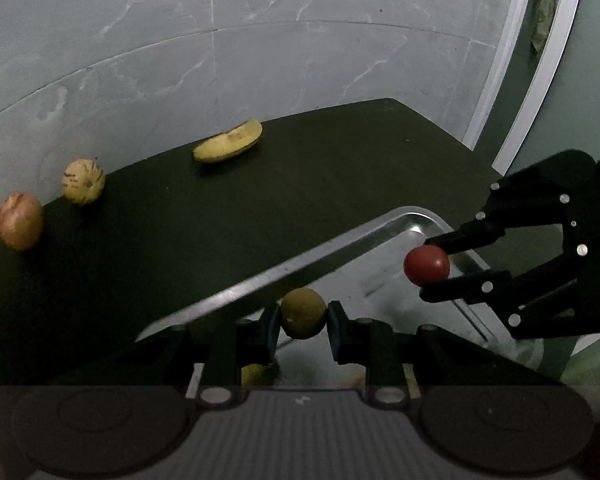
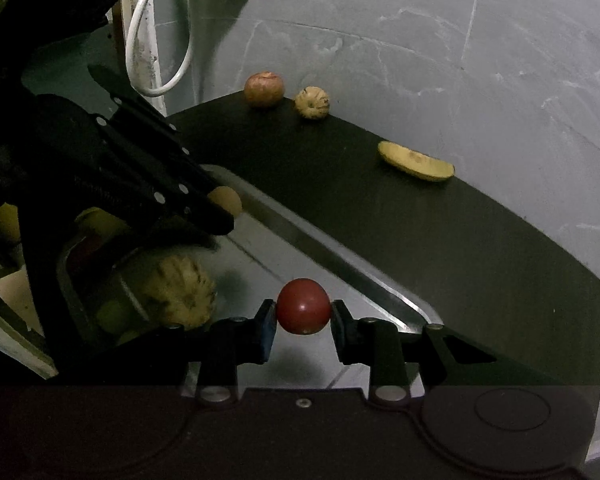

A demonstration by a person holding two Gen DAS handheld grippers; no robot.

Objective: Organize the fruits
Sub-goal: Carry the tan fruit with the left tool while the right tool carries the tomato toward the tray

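Observation:
My left gripper (image 1: 303, 314) is shut on a small brownish-green round fruit (image 1: 303, 312) and holds it over the near edge of the steel tray (image 1: 260, 280). My right gripper (image 2: 303, 314) is shut on a small red round fruit (image 2: 303, 306), held above the tray (image 2: 340, 264); this shows in the left wrist view (image 1: 427, 265) too. On the dark table lie a banana (image 1: 228, 142), a striped yellow fruit (image 1: 83, 181) and a reddish-brown fruit (image 1: 20, 220). A ribbed yellow fruit (image 2: 180, 290) sits in the tray.
The dark table (image 1: 340, 152) stands on a grey marble floor. More yellow fruits (image 2: 100, 220) lie at the tray's left end, partly hidden by the left gripper's body. A white cable (image 2: 140, 40) and a cloth hang at the upper left.

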